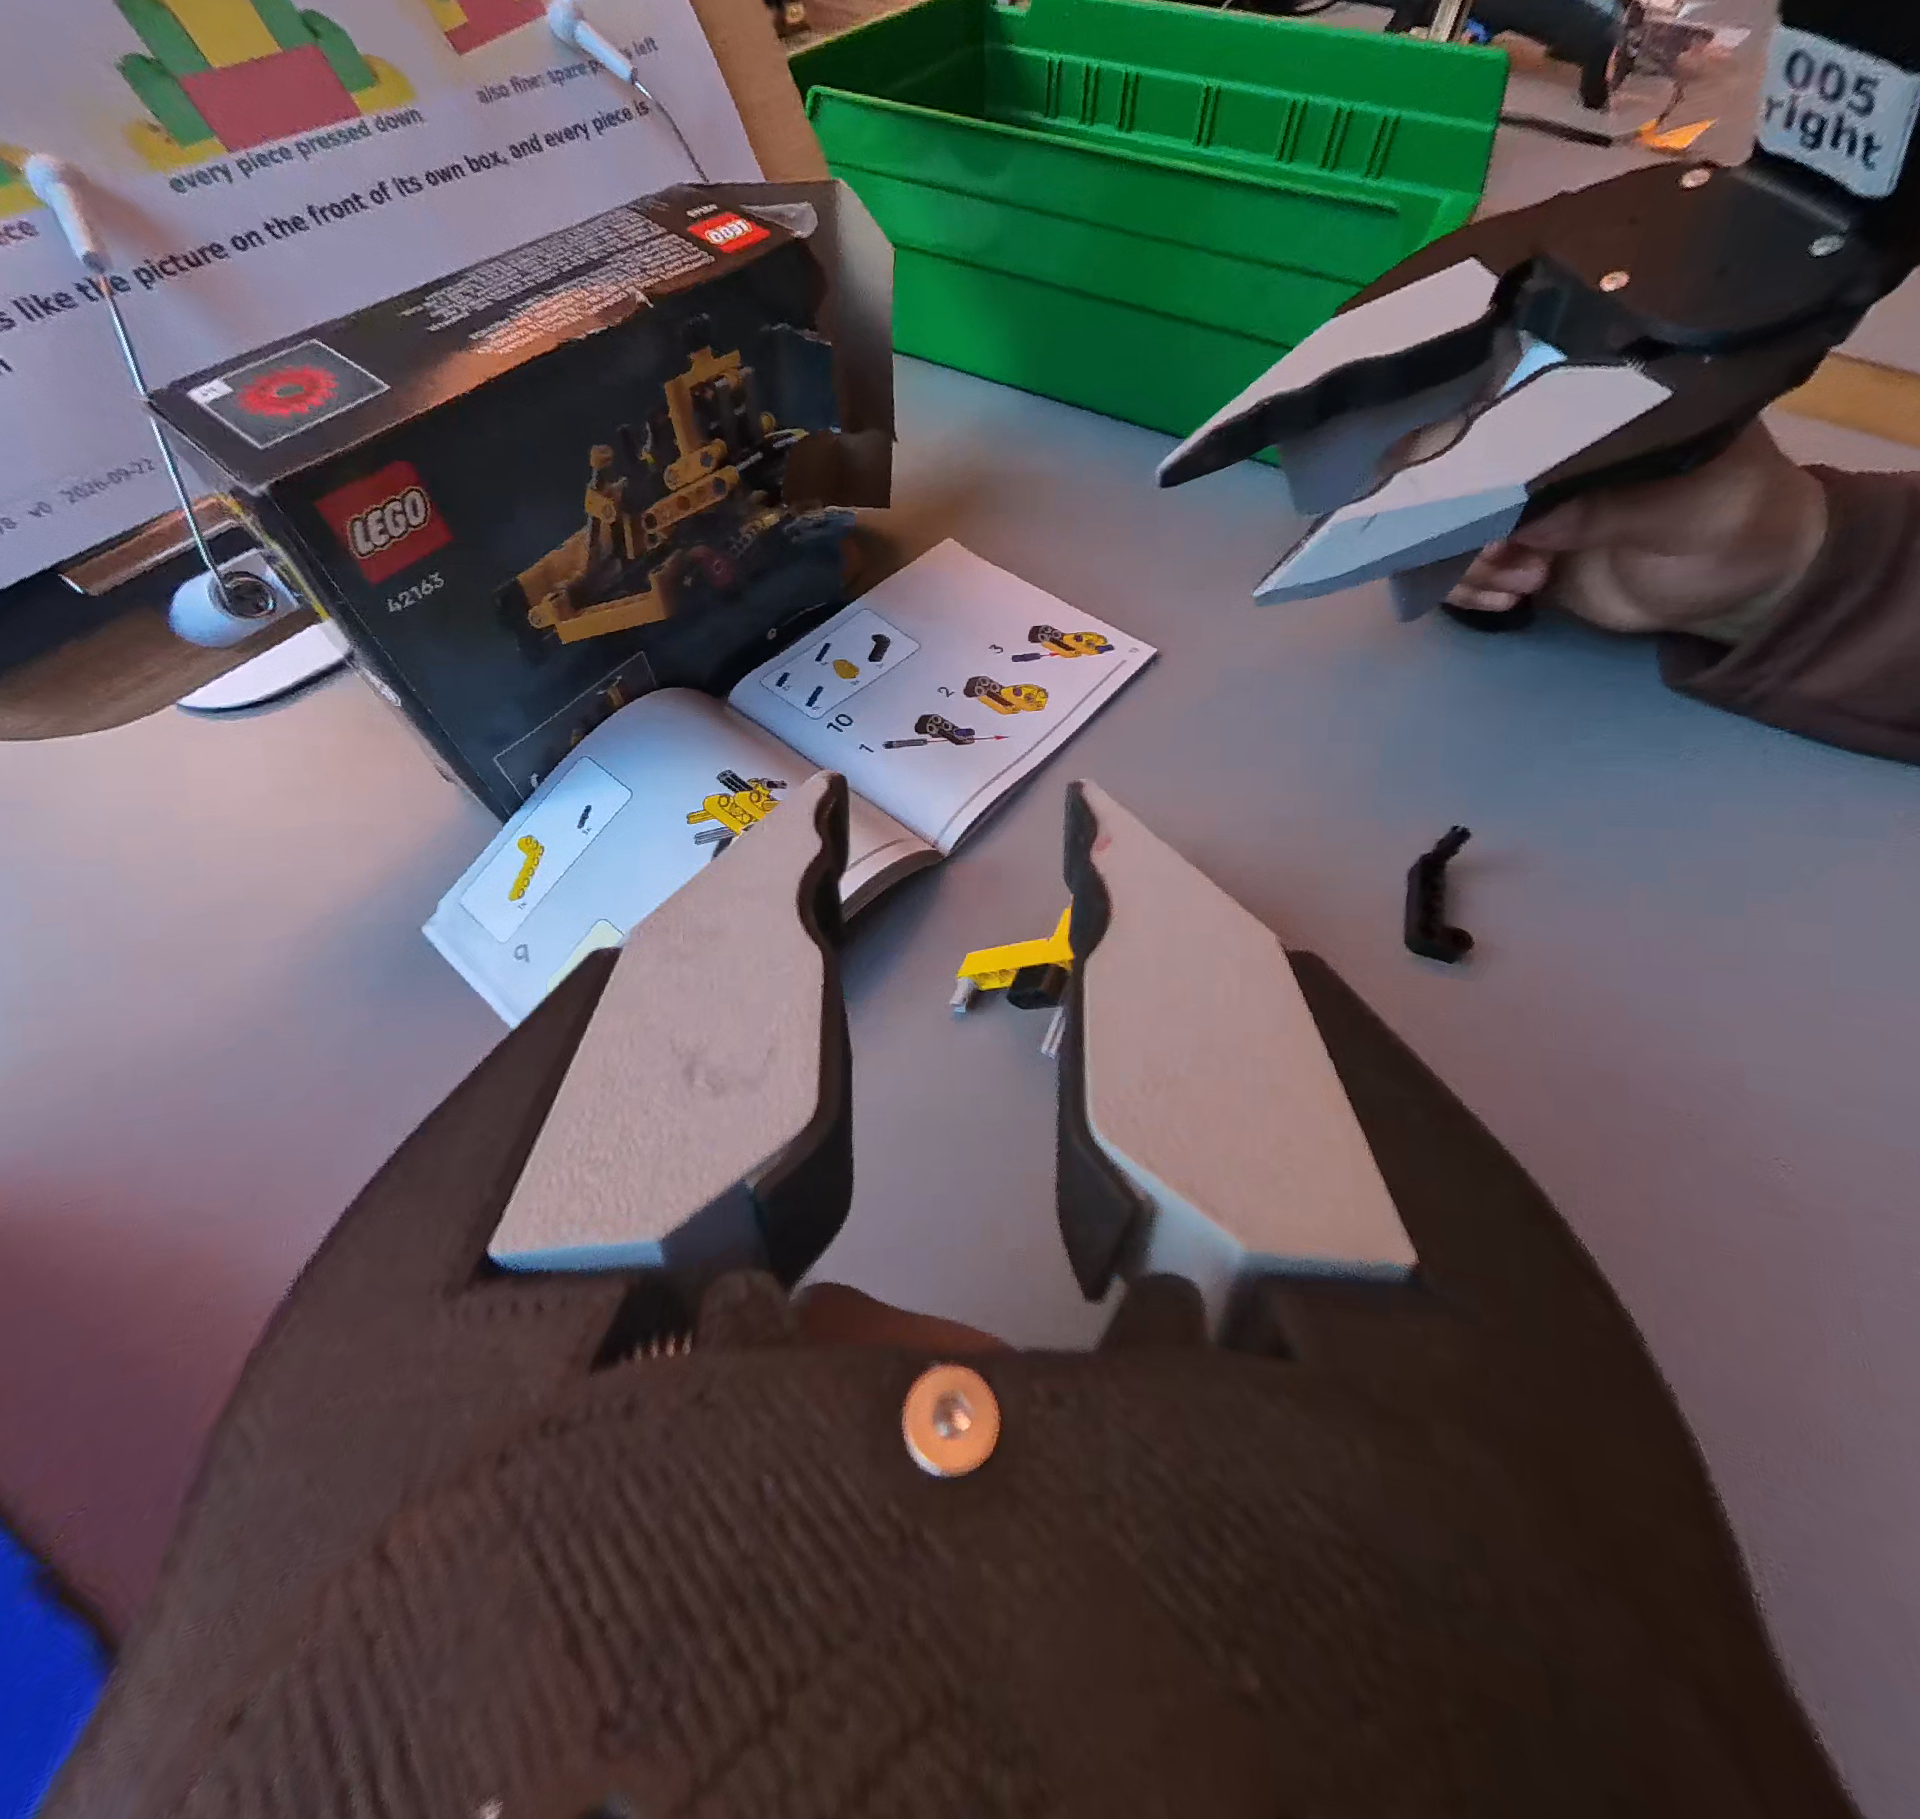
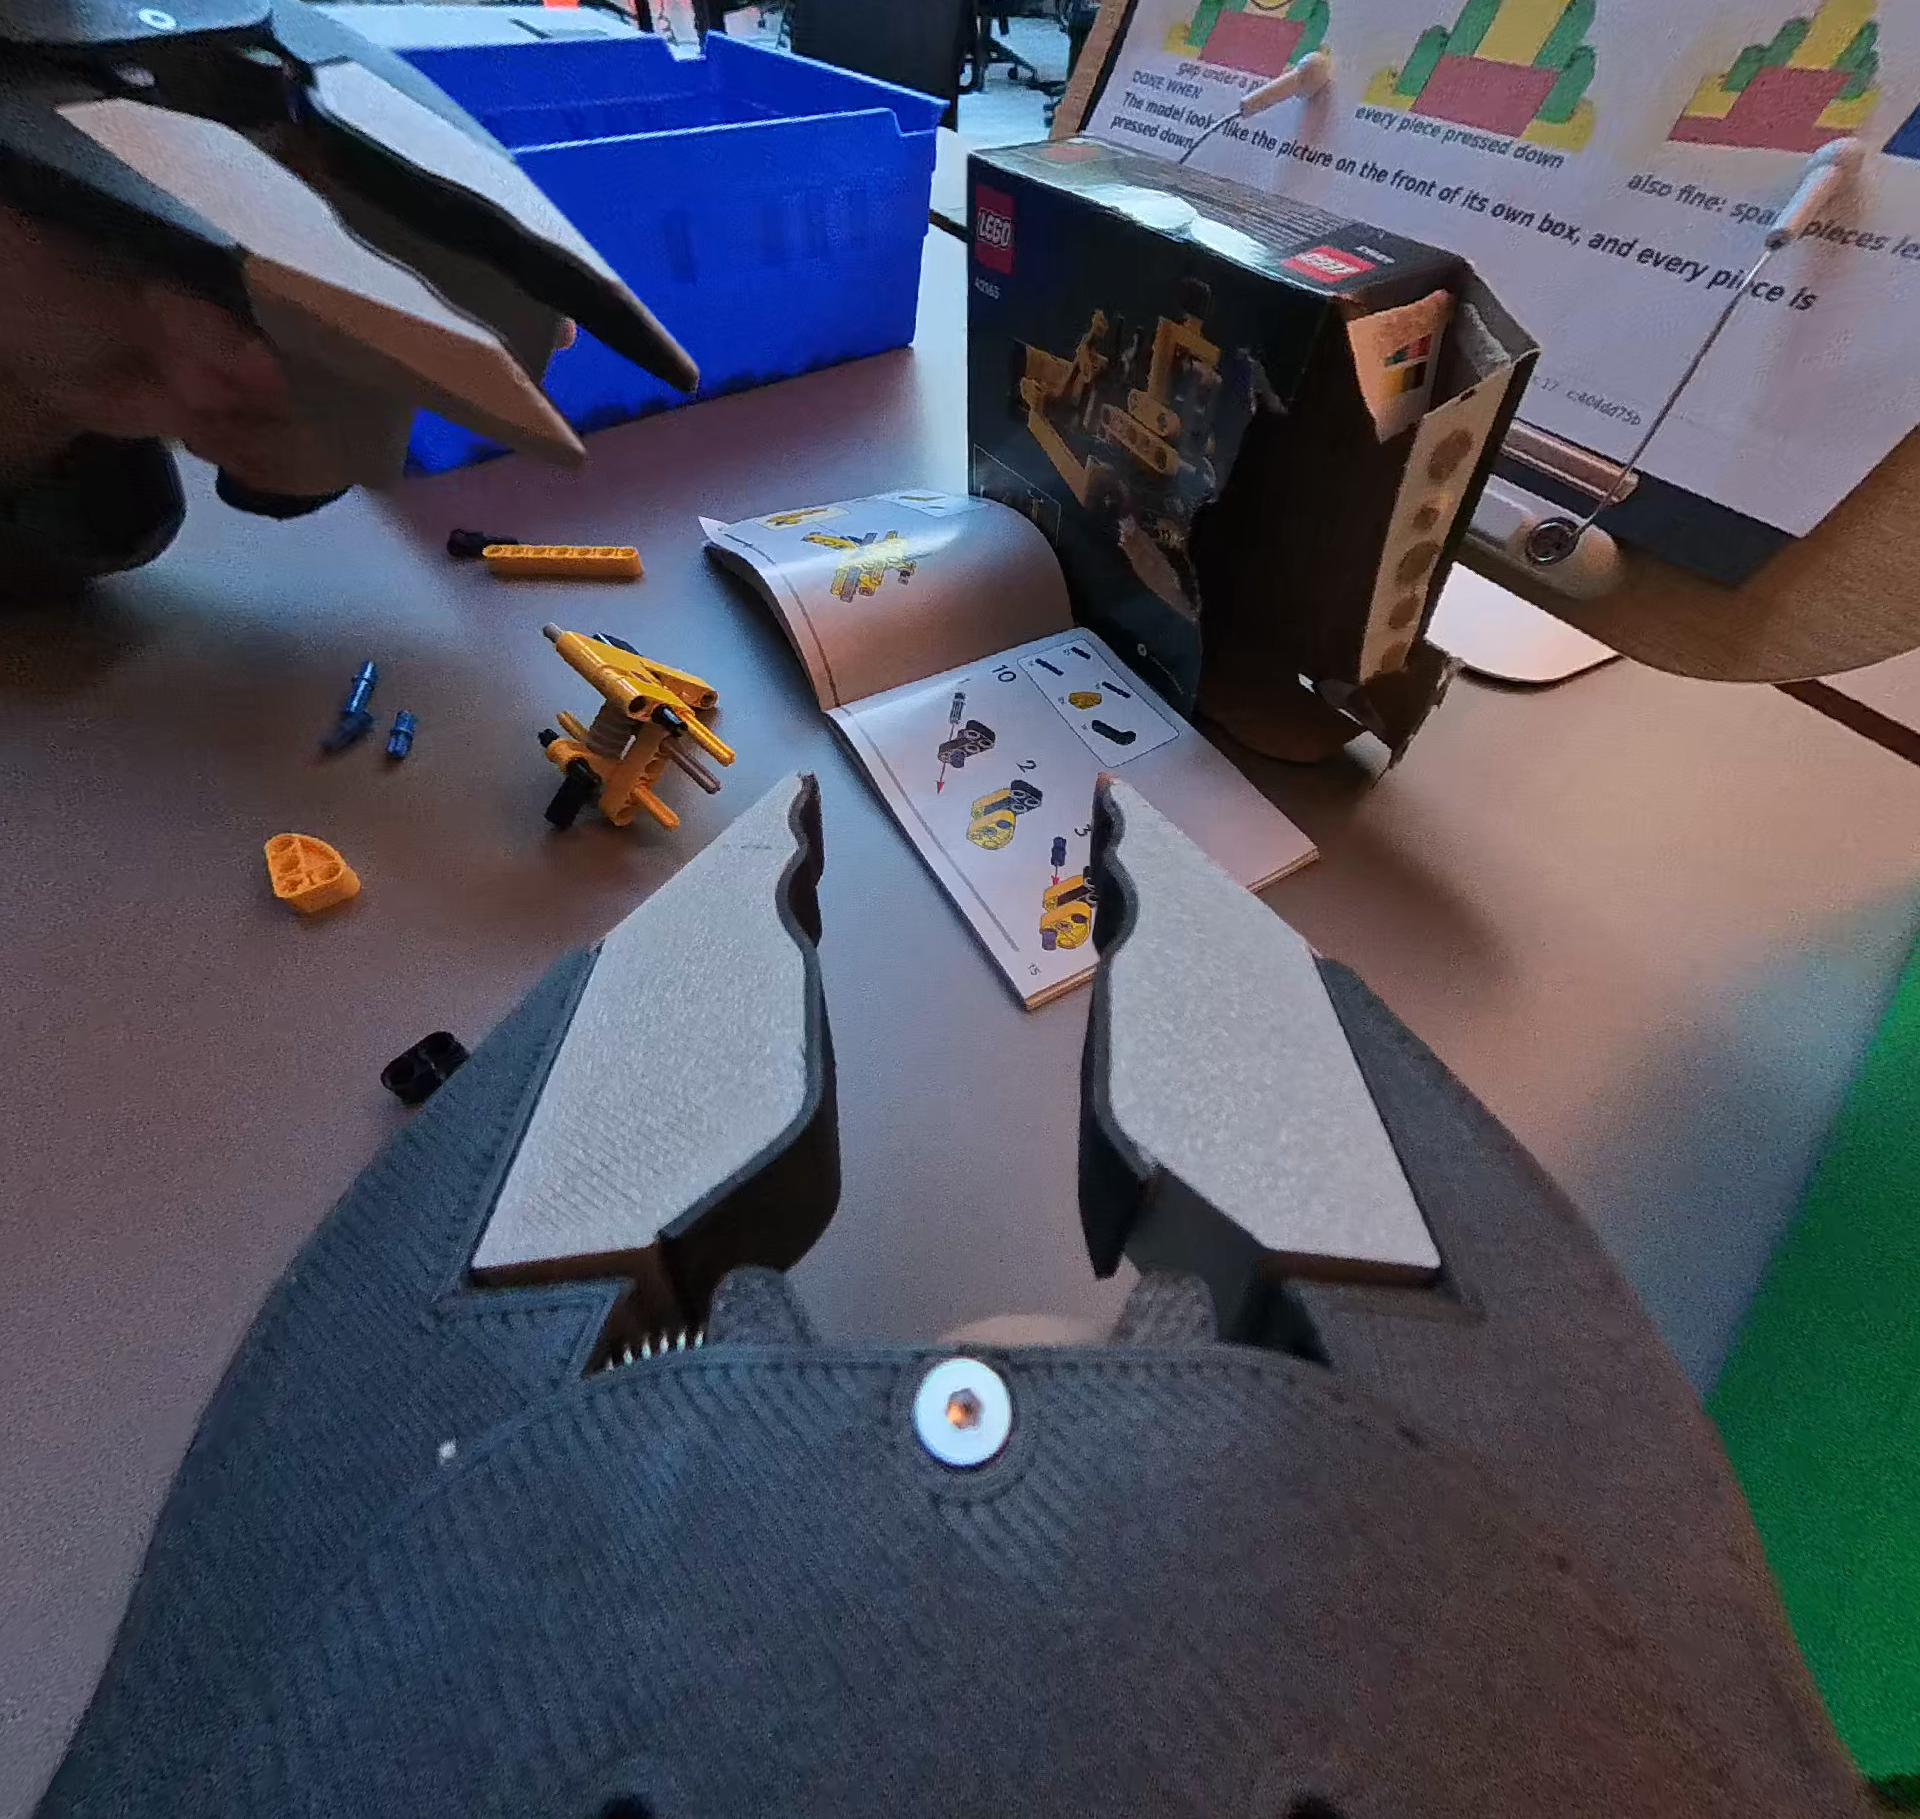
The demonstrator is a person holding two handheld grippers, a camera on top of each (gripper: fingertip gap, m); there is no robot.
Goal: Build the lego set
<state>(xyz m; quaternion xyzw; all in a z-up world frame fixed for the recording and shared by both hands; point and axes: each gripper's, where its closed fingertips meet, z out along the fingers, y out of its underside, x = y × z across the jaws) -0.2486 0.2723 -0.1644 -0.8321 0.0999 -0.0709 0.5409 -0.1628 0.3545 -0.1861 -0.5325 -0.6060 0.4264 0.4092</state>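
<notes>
While both grippers are held above the table [image 2: 1455,938], nothing is gripped by either. In the left wrist view the left gripper [image 1: 951,803] is seen with its jaws spread wide and empty, and just beyond its right finger a small yellow sub-assembly [image 1: 1013,969] is partly hidden. To the right, a black angled piece [image 1: 1437,896] lies apart on the table.

In the right wrist view the right gripper [image 2: 956,798] is likewise spread wide and empty, hovering over the near edge of the open instruction booklet [image 2: 997,730]. To the near left a small black connector [image 2: 424,1065] is found, then a yellow curved piece [image 2: 309,873]. Farther left and back, the partly built yellow model [image 2: 629,725] stands on the table, with three blue pins [image 2: 364,709] to its left. Beyond these a long yellow beam [image 2: 561,561] lies flat, a dark pin [image 2: 473,543] at its left end — whether they touch cannot be told.

Behind the booklet the set's torn black box [image 2: 1205,398] stands upright. Farther back, a blue bin [image 2: 717,211] is seen on the left and a green bin [image 1: 1132,211] on the right — and a printed sheet [image 2: 1558,159] is propped behind the box.
</notes>
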